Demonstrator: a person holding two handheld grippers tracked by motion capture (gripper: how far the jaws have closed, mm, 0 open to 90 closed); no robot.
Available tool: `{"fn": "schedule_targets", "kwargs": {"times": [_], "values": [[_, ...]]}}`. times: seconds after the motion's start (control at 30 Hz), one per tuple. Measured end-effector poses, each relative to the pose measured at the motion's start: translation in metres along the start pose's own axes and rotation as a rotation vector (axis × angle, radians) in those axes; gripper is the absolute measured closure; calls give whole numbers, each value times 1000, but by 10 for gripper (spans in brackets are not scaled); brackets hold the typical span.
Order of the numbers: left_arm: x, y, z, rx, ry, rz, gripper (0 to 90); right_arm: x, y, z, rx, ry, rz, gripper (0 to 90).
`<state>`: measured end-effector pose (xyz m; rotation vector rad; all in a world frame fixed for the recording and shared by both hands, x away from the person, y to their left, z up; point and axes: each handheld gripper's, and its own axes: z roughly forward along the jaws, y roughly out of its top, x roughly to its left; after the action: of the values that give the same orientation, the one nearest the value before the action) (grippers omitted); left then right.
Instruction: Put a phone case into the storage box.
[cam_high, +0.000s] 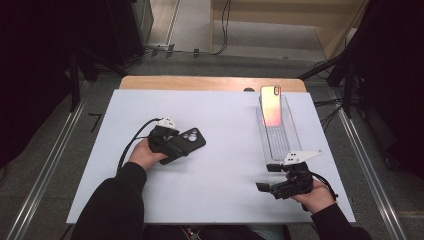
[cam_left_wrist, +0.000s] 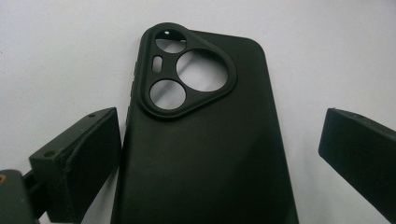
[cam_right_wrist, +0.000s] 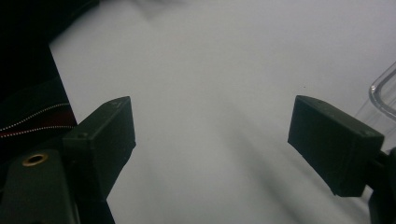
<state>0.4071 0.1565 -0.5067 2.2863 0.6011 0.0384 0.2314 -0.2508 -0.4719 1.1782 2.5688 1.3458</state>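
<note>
A black phone case (cam_left_wrist: 201, 154) with a three-cornered camera cutout lies flat on the white board (cam_high: 220, 165), back side up. My left gripper (cam_left_wrist: 219, 121) is open around its lower half: the left jaw sits against the case's edge and the right jaw stands apart from it. From above, this left gripper (cam_high: 175, 145) and the case (cam_high: 192, 139) are at the board's left middle. My right gripper (cam_high: 266, 177) is open and holds nothing, low over the board near the front right. A phone (cam_high: 270, 106) with a glossy pink-orange face rests in a clear tray (cam_high: 280, 142).
The clear tray runs lengthwise along the board's right side, and its rim (cam_right_wrist: 383, 88) shows just right of my right gripper (cam_right_wrist: 212, 107). A sleeve and the table's edge are at the left of the right gripper view. Cables lie on the floor beyond the table.
</note>
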Motion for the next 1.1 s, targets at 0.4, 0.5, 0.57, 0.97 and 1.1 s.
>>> {"fn": "schedule_targets", "kwargs": {"times": [0.4,0.5,0.57,0.97,1.1], "values": [[-10,-1,5,30,85,74,5,1,0,1,3,-3,-5,132],[-14,-2,6,39,122,101,20,1,0,1,3,-4,-5,132],[-15,-2,5,36,134,102,51,1,0,1,3,-4,-5,132],[-17,-4,3,21,151,103,141,1,0,3,5,-1,-9,132],[-17,-4,3,20,151,100,146,2,1,3,3,-1,-8,132]]}}
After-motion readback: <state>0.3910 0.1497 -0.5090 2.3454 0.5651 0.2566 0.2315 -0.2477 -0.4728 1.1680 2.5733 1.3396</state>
